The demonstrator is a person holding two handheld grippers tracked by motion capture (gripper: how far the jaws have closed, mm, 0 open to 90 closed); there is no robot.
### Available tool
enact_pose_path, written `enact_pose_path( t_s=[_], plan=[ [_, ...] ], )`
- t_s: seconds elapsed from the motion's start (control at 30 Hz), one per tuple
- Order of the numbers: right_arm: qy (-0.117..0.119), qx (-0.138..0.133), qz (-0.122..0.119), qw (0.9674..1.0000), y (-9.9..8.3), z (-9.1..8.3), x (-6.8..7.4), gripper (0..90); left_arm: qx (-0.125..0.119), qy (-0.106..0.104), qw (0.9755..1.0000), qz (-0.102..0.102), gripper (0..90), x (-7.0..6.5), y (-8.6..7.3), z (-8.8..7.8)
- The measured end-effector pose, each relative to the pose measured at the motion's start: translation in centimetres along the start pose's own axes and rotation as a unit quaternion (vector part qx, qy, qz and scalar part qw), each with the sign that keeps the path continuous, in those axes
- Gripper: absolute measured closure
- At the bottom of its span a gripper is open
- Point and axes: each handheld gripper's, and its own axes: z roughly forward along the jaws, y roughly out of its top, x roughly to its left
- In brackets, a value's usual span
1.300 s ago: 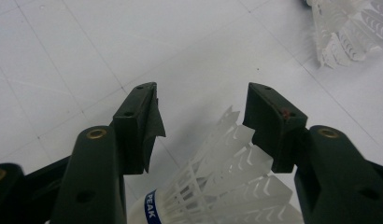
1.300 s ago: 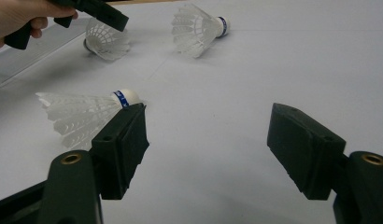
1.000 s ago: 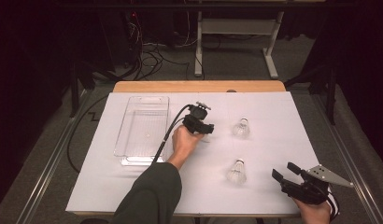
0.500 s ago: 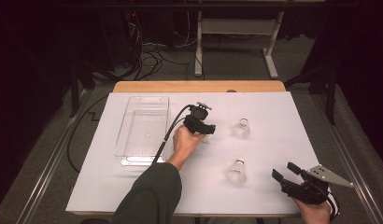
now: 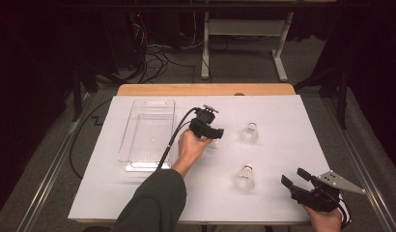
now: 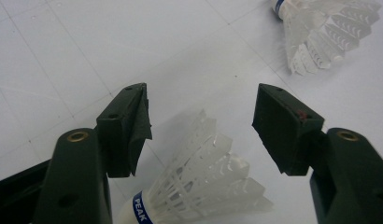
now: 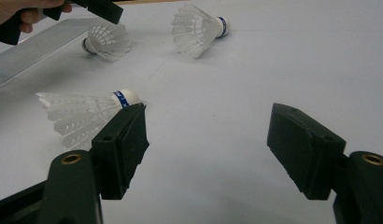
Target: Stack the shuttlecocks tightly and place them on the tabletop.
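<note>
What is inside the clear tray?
The tray looks empty; its clear floor shows the white table cover beneath. The cable crosses its right edge, so a thin strip there is covered.

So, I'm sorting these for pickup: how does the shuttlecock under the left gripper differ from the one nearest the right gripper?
The shuttlecock under the left gripper lies between that gripper's open jaws, which have just been opening; the shuttlecock nearest the right gripper lies outside the right gripper's open jaws. The first sits next to the clear tray, the second farther from it. Both are white-feathered, blue-banded, lying on their sides.
</note>
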Motion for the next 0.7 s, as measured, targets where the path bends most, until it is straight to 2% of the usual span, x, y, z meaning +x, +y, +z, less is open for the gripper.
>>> enact_pose_path(
  t_s=[0.23, 0.5, 0.7],
  plan=[
    [0.000, 0.001, 0.000, 1.0000, 0.0, 0.0, 0.0, 29.1, -0.012, -0.013, 0.9998, 0.003, 36.5, -0.3, 0.1, -1.3],
    [0.000, 0.001, 0.001, 1.0000, 0.0, 0.0, 0.0, 29.1, -0.013, -0.018, 0.9997, 0.010, 36.1, -0.5, -0.1, -2.4],
    [-0.001, 0.001, 0.000, 1.0000, 0.0, 0.0, 0.0, 29.1, -0.009, -0.020, 0.9997, 0.009, 35.8, -0.5, -0.8, -2.8]
  ],
)
